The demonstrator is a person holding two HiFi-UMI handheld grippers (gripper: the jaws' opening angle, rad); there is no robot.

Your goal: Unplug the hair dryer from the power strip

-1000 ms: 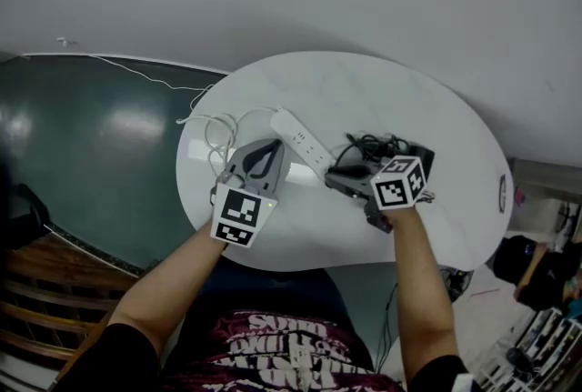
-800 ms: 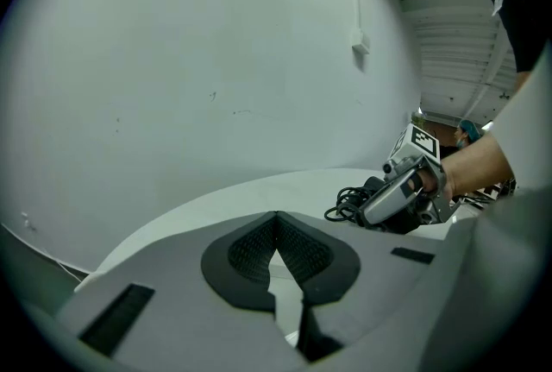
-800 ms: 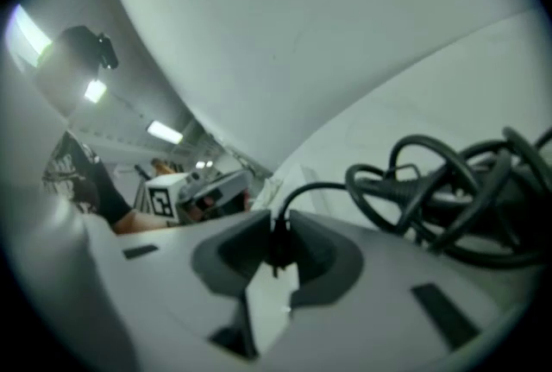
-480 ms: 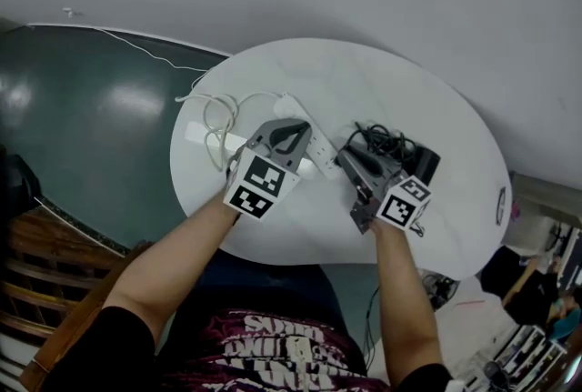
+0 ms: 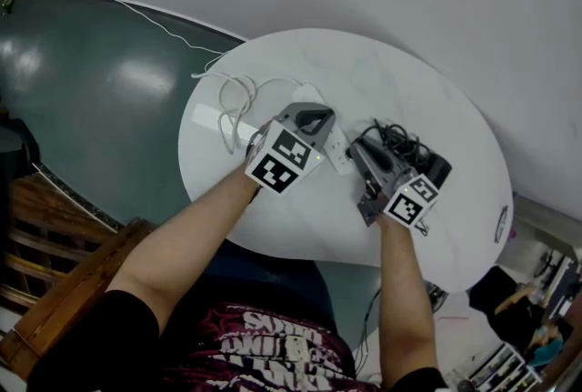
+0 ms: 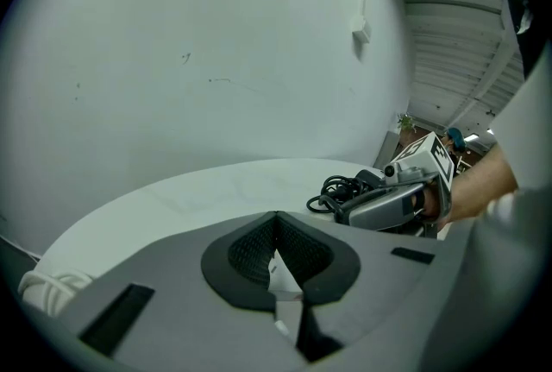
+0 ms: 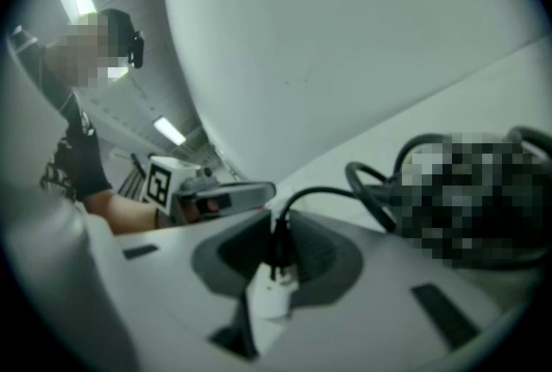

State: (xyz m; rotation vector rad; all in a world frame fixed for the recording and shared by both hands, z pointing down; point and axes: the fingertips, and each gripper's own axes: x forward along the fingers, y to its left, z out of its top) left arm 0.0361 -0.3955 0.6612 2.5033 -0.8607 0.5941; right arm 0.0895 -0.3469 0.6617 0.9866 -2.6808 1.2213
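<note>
The white power strip (image 5: 337,150) lies on the round white table (image 5: 409,81) between my two grippers. My left gripper (image 5: 318,115) rests over the strip's far end, jaws shut tip to tip (image 6: 276,217); white shows through the slit under them. My right gripper (image 5: 362,145) is shut on the black plug (image 7: 279,251), whose cord (image 7: 328,191) arches out of the jaws; these jaws have just been closing. The strip's white (image 7: 269,297) sits right under the plug. The black hair dryer (image 5: 435,167) and its bundled cord (image 5: 397,140) lie to the right.
The strip's white cable (image 5: 238,104) coils at the table's left and runs off onto the dark green floor (image 5: 100,99). Wooden slats (image 5: 36,226) stand at lower left. A small object (image 5: 498,224) sits at the table's right edge.
My left gripper has moved right from beside the strip onto its far end. My right gripper has swung round to point up along the strip, staying at the plug.
</note>
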